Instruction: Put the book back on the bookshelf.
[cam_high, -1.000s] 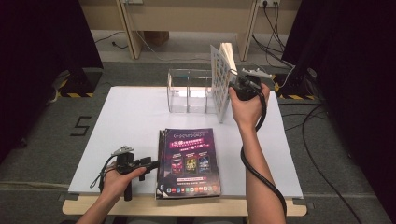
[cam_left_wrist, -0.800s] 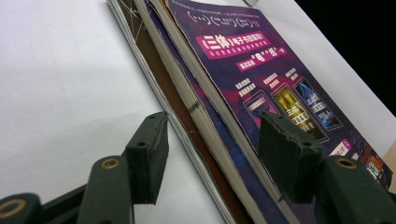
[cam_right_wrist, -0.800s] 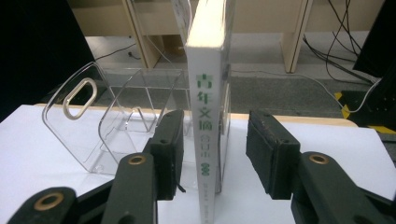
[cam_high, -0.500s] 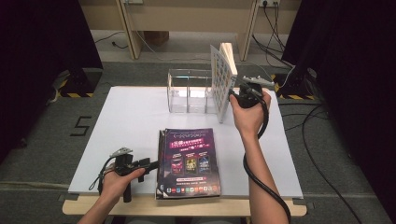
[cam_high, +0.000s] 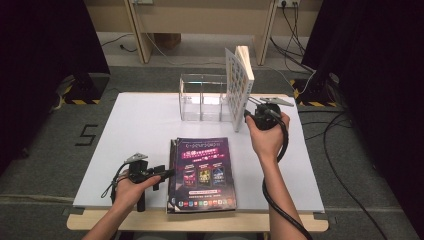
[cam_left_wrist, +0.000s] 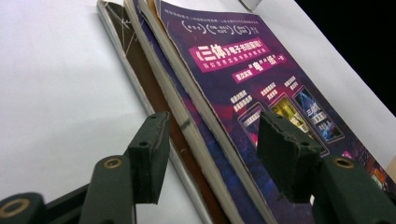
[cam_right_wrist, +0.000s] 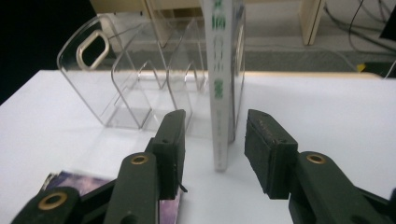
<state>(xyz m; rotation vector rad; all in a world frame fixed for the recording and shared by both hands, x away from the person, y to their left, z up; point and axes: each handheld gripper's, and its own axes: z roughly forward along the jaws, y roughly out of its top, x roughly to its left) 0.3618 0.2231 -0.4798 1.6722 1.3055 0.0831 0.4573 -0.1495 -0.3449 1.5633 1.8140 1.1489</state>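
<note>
Now standing book (cam_high: 239, 85) upright in rack (cam_high: 202, 97), rightmost slot; right tongs (cam_right_wrist: 214, 140) apart, straddling spine, not pressing. Keeping book vertical, backing straight off. Left tongs (cam_left_wrist: 210, 154) apart, straddling stack (cam_high: 200, 172) edge on bench (cam_high: 140, 130).

In the right gripper view, the upright book (cam_right_wrist: 223, 88) in the clear plastic rack (cam_right_wrist: 126, 88) runs off the top edge, so its spine lettering is cut short and blurred. In the left gripper view, the stack of magazines (cam_left_wrist: 243, 116) is cropped at the bottom and right edges, and its small cover print is too fine to read.
</note>
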